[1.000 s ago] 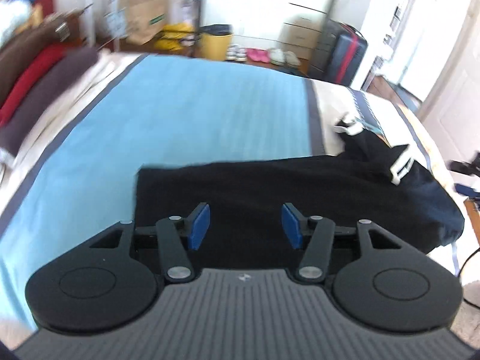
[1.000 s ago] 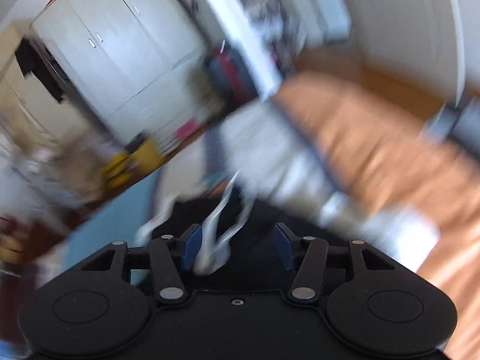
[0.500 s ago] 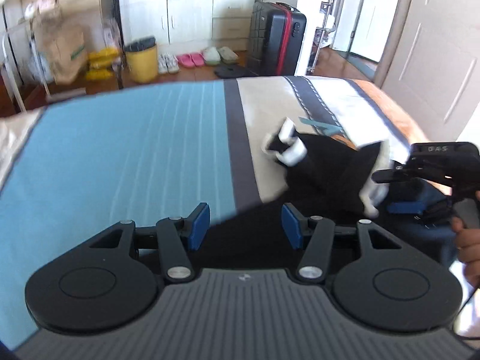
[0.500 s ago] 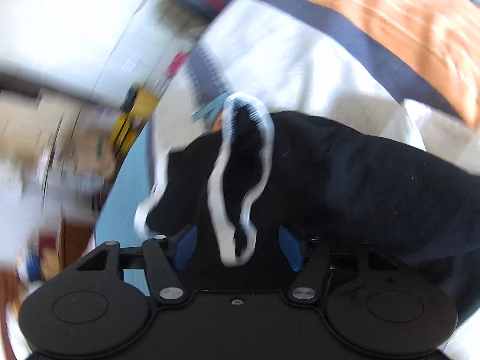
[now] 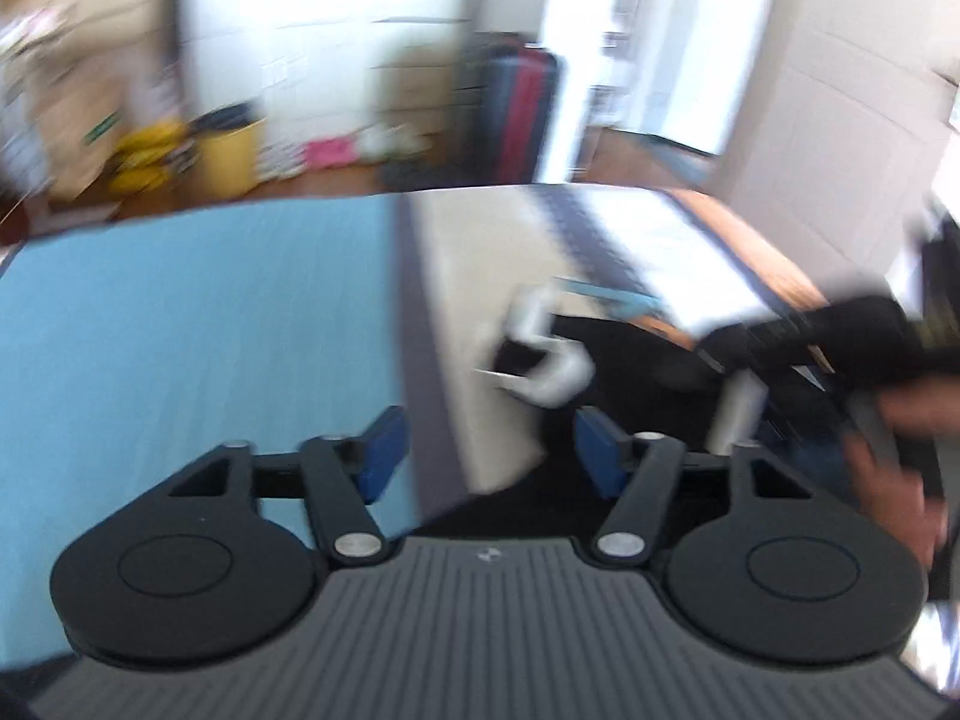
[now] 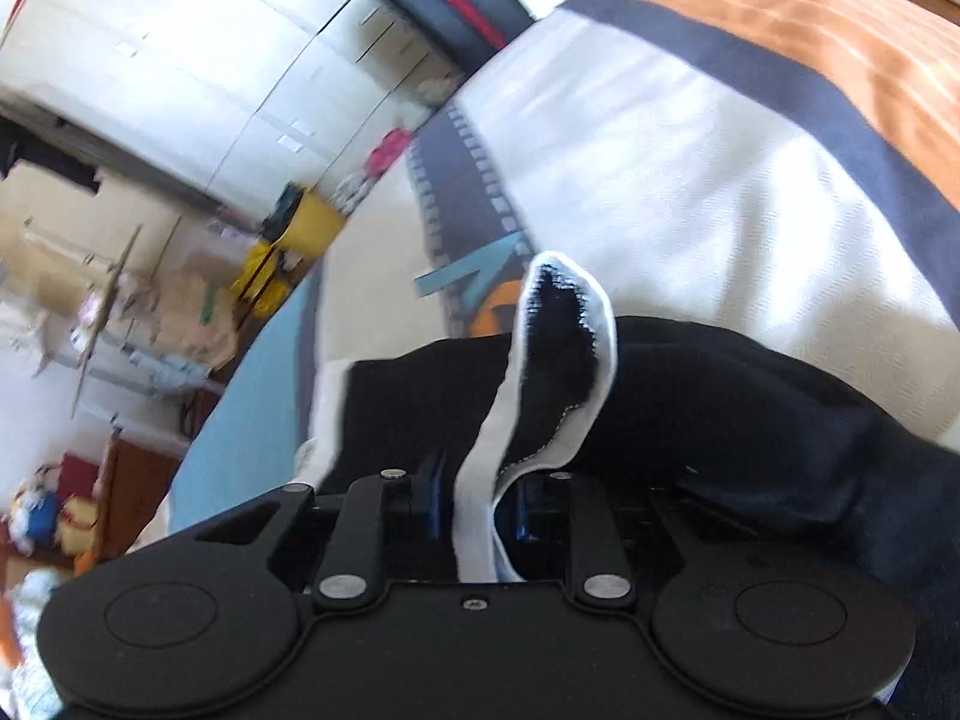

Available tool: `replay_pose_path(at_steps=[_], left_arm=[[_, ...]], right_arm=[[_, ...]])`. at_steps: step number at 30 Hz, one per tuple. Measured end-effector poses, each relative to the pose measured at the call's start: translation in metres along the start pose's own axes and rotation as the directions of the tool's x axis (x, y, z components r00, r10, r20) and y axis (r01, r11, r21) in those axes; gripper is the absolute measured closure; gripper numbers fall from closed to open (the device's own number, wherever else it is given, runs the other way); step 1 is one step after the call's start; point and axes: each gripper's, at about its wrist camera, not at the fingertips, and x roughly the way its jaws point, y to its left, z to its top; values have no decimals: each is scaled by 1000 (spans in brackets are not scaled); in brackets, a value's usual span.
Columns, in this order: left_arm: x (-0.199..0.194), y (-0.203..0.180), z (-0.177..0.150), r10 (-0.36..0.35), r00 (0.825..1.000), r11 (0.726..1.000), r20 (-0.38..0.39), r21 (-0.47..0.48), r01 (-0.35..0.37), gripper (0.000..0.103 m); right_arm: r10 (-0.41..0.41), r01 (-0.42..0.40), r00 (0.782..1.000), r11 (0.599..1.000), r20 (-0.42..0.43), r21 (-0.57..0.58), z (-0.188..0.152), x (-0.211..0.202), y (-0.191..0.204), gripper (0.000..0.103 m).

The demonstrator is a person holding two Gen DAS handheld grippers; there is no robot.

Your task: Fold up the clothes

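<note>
behind the bed [image 5: 198, 330] stood a yellow bin [image 5: 231, 147], a dark suitcase [image 5: 516, 102] and white cupboards [image 6: 180, 60]. a black garment [image 6: 720, 396] with white trim [image 6: 480, 468] lay on the cream stripe, at three o'clock of the blue panel. left gripper [image 5: 489, 450] was opening, nothing between. only the right wrist view showed the right gripper [image 6: 477, 507] closing on the trim; the left view blurred it beside a hand [image 5: 888, 468].

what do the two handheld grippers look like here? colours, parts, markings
Both match: the left gripper and right gripper have matte black bodies, two round black discs at the base, black link arms with silver pivot pins, and blue pads on the jaws. The left has a grey ribbed panel with a small white logo; the right's centre is plain black with one small screw.
</note>
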Motion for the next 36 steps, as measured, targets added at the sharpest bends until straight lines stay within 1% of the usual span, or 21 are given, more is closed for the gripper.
replay_pose_path(at_steps=[1, 3, 5, 6, 7, 8, 11, 13, 15, 17, 19, 22, 24, 26, 28, 30, 31, 33, 34, 35, 36], left_arm=[[4, -5, -3, -45, 999, 999, -8, 21, 45, 34], [17, -11, -7, -125, 992, 992, -32, 10, 125, 34], [32, -19, -8, -129, 989, 992, -68, -1, 129, 34], [39, -25, -8, -105, 991, 994, -86, 9, 106, 34], [46, -31, -7, -76, 992, 997, -101, 25, 79, 34], [53, -37, -5, -39, 993, 998, -110, 51, 45, 33], [69, -49, 2, 66, 990, 994, -124, 99, -54, 32], [77, -44, 8, 135, 983, 990, -125, 55, -129, 27], [82, -31, 11, 188, 973, 979, -132, -59, -197, 23], [79, -16, 7, 201, 972, 953, -121, -206, -223, 23], [71, -10, 1, 223, 972, 929, -79, -284, -237, 23], [65, -18, -1, 217, 976, 944, -10, -252, -212, 30], [62, -24, 0, 194, 981, 958, 26, -219, -183, 33], [66, -28, 4, 133, 991, 975, 11, -181, -129, 33], [73, -25, 8, 113, 993, 976, -29, -182, -117, 29], [81, -19, 12, 108, 992, 974, -70, -193, -120, 28], [90, -14, 13, 101, 991, 971, -89, -207, -117, 28], [102, -10, 13, 96, 990, 975, -99, -191, -114, 53], [107, -9, 13, 97, 990, 978, -98, -174, -113, 62], [109, -11, 13, 87, 992, 983, -91, -154, -101, 82], [104, -18, 15, 65, 996, 989, -61, -129, -72, 85]], right_arm=[[27, -28, 999, 999, -18, -26, 2, -5, 4, 78], [90, -92, 995, 993, -35, -68, 13, -9, 15, 78], [171, -176, 984, 980, -56, -90, 26, -10, 18, 75], [203, -209, 977, 973, -67, -94, 32, -10, 18, 71], [233, -240, 969, 966, -78, -97, 38, -10, 19, 57], [244, -252, 966, 963, -86, -99, 40, -9, 17, 55], [274, -284, 956, 953, -101, -105, 44, -7, 15, 55], [279, -285, 957, 954, -75, -93, 47, -12, 7, 55], [272, -273, 962, 960, -24, -64, 52, -20, -5, 53], [219, -216, 975, 974, 32, -69, 53, -29, -15, 49], [125, -117, 990, 986, 62, -122, 55, -32, -20, 48], [-23, 36, 998, 968, 56, -248, 53, -21, -20, 48], [-81, 87, 996, 944, 32, -320, 52, -9, -15, 48], [-75, 70, 997, 924, 2, -377, 52, 1, -7, 48], [-80, 61, 997, 899, -25, -434, 52, 12, -1, 40], [-124, 87, 992, 857, -39, -508, 46, 18, 9, 38], [-144, 103, 989, 823, -29, -559, 39, 19, 14, 37], [-180, 132, 984, 747, -8, -652, 25, 20, 24, 39], [-173, 122, 985, 735, -9, -667, 21, 18, 26, 56], [-165, 113, 986, 722, -11, -683, 18, 16, 27, 66], [-157, 104, 987, 709, -13, -697, 14, 14, 29, 82]])
